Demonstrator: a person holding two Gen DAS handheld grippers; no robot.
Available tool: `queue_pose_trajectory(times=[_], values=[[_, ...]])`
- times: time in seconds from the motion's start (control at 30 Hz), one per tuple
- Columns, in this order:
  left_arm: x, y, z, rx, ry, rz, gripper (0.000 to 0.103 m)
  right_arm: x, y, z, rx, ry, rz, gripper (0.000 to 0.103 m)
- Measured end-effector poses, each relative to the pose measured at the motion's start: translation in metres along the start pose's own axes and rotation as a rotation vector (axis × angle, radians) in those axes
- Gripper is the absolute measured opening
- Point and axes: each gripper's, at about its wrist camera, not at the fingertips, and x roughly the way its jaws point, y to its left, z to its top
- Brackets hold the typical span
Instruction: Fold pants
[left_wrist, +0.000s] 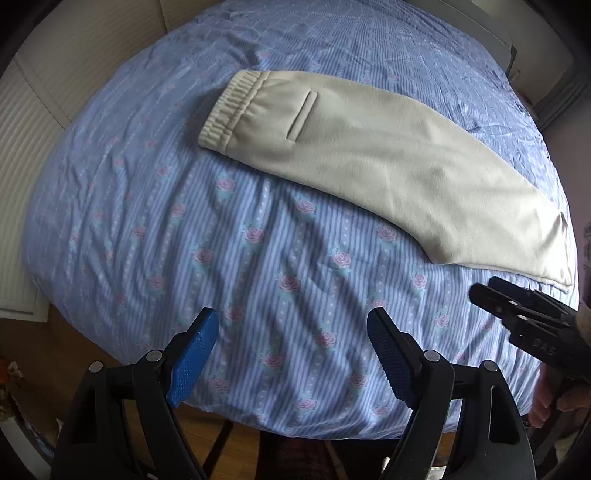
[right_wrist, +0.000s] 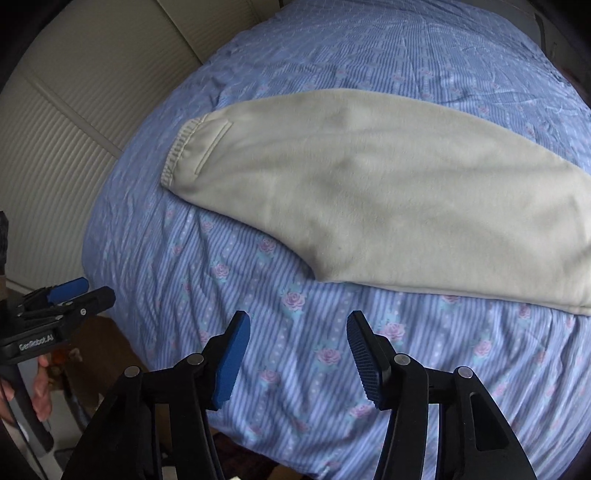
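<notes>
Two handheld grippers hover, jaws parted, over a bed where cream pants lie already folded leg on leg.

The cream sweatpants (left_wrist: 369, 158) rest flat on the blue rose-print bedspread (left_wrist: 221, 258), ahead of both tools and touched by neither. Their long axis runs crosswise: elastic waistband (left_wrist: 232, 107) far left, leg hems (left_wrist: 554, 258) near right. The left gripper (left_wrist: 291, 354) stands wide open and empty, well short of the cloth. The right gripper (right_wrist: 299, 354) is also wide and empty, and lies nearer the hem end. I judge the next fold brings hems toward waistband, so the right hand seems better placed to start.
</notes>
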Motion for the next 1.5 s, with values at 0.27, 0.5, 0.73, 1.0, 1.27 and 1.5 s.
queue_pose_trajectory(times=[0.27,0.5,0.73,1.0,1.27,1.5], values=[[0.016,-0.011,-0.021,-0.029,-0.006,-0.02,0.082,0.07,-0.009,0.012,0.0,0.067,-0.017,0.046],[0.013,-0.005,-0.03,-0.108,-0.009,-0.001,0.082,0.063,-0.003,0.038,-0.118,-0.02,-0.053,0.046],[0.007,-0.009,-0.03,-0.146,-0.025,0.029,0.082,0.058,-0.017,0.016,-0.075,0.053,0.047,0.046],[0.002,-0.023,-0.03,-0.151,-0.037,0.039,0.082,0.07,-0.019,0.031,-0.081,0.04,0.03,0.044],[0.003,-0.028,-0.036,-0.16,-0.02,0.061,0.082,0.09,-0.025,0.04,-0.14,0.06,0.015,0.044],[0.004,-0.025,-0.045,-0.206,-0.003,0.062,0.082,0.1,-0.013,0.048,-0.2,0.052,-0.035,0.016]])
